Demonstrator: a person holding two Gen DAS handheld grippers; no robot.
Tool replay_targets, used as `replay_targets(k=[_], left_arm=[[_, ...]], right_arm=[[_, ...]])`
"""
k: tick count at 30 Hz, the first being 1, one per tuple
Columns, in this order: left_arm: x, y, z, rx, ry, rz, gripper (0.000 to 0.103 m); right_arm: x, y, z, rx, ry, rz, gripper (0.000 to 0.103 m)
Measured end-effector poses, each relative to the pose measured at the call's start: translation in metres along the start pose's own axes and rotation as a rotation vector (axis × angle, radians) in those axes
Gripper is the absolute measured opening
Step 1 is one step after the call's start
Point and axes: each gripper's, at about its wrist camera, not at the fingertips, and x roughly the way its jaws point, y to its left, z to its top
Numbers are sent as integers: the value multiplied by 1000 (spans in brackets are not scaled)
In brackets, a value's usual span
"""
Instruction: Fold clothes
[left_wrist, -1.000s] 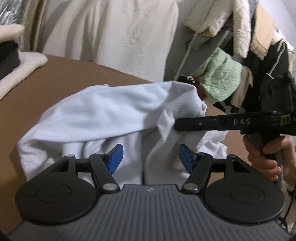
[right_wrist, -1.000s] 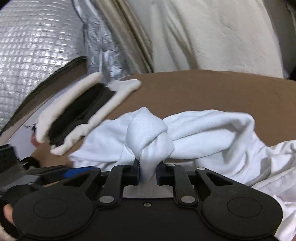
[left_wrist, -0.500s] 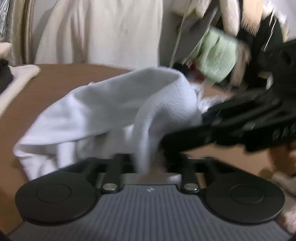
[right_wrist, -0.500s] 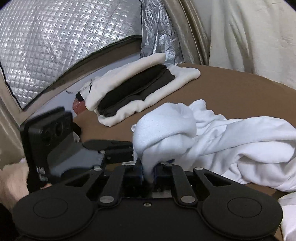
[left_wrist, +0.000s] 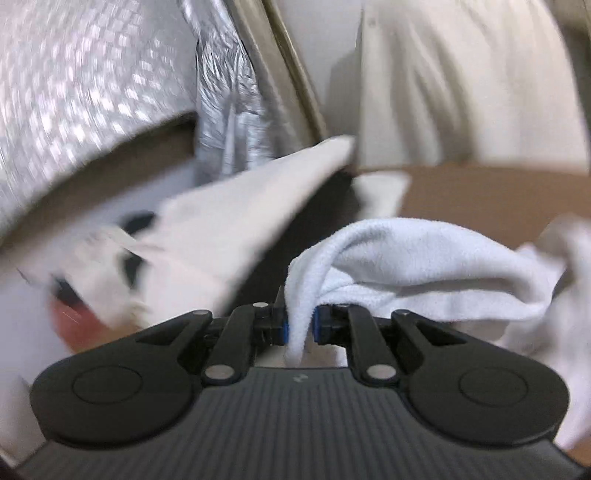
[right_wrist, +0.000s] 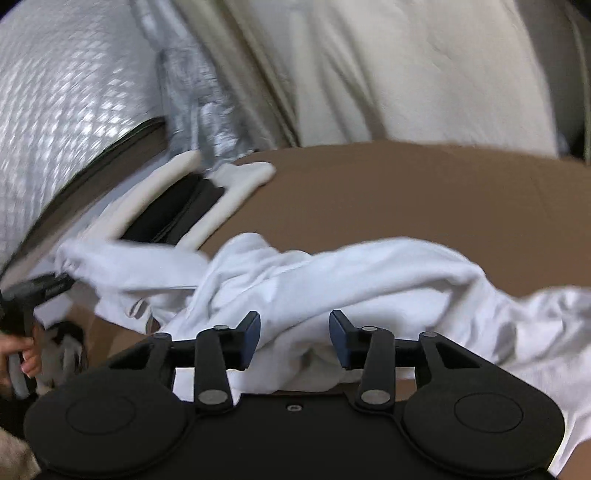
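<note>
left wrist: left gripper fingers pinch white garment fold; right gripper fingers opening.

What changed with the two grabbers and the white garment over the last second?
The left gripper, open a second ago, has closed on a fold of the white garment and swung toward the folded pile. The right gripper, which was pinching a bunched fold, is opening; cloth lies between its pads, unpressed. The pile and brown surface stayed put.
</note>
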Motion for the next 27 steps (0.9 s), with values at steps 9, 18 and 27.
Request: replay_targets(k=[9, 18, 27], left_arm=[[28, 81, -15, -202, 1, 175, 10], [54, 118, -38, -322, 195, 321, 16], [26, 85, -33, -324, 88, 67, 63]], right_arm=[[39, -26, -17, 173, 96, 48, 52], [23, -18, -9, 154, -28, -68, 55], [21, 2, -7, 81, -13, -96, 55]])
